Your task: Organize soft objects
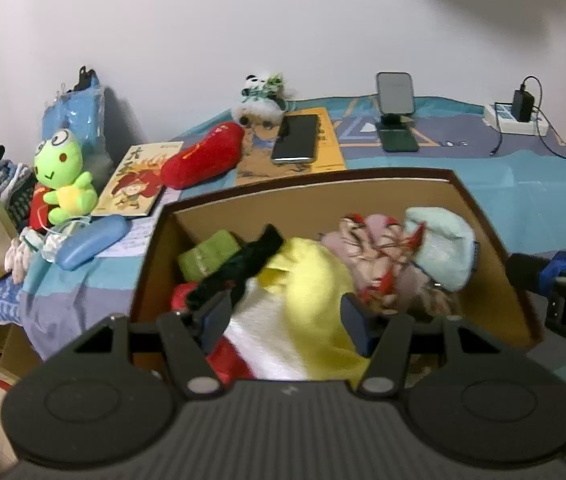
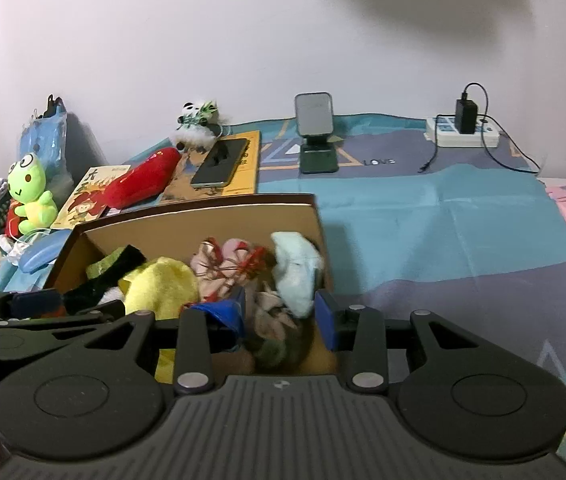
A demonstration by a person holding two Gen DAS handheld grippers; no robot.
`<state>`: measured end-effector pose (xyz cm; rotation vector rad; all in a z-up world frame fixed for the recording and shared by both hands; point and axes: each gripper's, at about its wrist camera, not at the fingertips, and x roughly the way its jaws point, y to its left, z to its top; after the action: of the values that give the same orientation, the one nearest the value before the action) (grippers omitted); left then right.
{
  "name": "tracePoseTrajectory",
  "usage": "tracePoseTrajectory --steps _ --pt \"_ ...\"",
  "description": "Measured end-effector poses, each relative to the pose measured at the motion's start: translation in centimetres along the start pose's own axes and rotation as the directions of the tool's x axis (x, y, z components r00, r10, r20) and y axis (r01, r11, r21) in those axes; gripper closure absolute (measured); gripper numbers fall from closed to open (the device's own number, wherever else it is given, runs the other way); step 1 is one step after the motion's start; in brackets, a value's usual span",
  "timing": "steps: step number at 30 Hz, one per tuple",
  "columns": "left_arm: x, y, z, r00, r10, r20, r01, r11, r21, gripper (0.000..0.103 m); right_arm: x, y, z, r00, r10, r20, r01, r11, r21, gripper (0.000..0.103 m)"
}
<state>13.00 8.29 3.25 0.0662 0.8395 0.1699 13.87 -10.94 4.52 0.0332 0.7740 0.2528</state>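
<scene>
A cardboard box (image 1: 479, 216) is set on a bed covered by a blue and purple patterned sheet (image 2: 443, 216), and it is filled with soft objects. From the left wrist view, the left gripper (image 1: 285, 318) is held over the near side of the box, its jaws spread wide on either side of a yellow and white plush (image 1: 303, 292); whether the blue pads touch the plush cannot be told, and no squeeze is seen. Beside the plush a black plush piece (image 1: 239, 264), a green soft item (image 1: 207, 254), a pink and red patterned cloth (image 1: 375, 256) and a pale blue soft item (image 1: 439, 248) are packed in the box. From the right wrist view, the right gripper (image 2: 281, 314) is positioned at the box's near right corner with its jaws parted and nothing clamped between them. Outside the box, to the left, a green frog plush (image 1: 63, 176) is seated, a red plush (image 1: 203, 156) is laid across a picture book (image 1: 139, 180), and a small panda plush (image 1: 261, 96) is placed by the wall. A smartphone (image 1: 295, 138) is rested on a yellow book (image 1: 329, 144), a phone stand (image 2: 315, 136) is stood farther right, and a power strip (image 2: 463, 130) with a charger is seen near the wall.
</scene>
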Motion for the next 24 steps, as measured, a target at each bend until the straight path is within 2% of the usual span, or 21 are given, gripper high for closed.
tracePoseTrajectory --steps 3,8,14,20,24 --pt "0.5 1.7 0.1 1.000 -0.030 -0.006 0.030 1.000 -0.010 0.042 0.8 1.3 0.2 1.000 -0.003 -0.008 0.003 1.000 0.000 0.082" --pt "1.1 3.9 0.6 1.000 0.017 -0.004 -0.017 1.000 -0.002 0.042 1.6 3.3 0.6 1.000 -0.003 -0.007 0.004 1.000 0.015 0.082" --pt "1.7 6.0 1.3 0.999 0.040 0.007 -0.040 0.999 0.009 0.042 2.3 5.2 0.9 1.000 -0.018 0.011 0.018 1.000 0.015 0.081" --pt "3.0 7.0 1.4 0.999 0.004 -0.035 -0.005 1.000 -0.001 0.042 3.3 6.3 0.9 1.000 -0.028 -0.001 0.028 1.000 0.005 0.081" --pt "3.5 7.5 1.6 0.999 -0.003 -0.037 0.003 1.000 -0.024 0.042 4.0 6.9 1.1 1.000 -0.031 -0.006 0.031 0.999 -0.012 0.081"
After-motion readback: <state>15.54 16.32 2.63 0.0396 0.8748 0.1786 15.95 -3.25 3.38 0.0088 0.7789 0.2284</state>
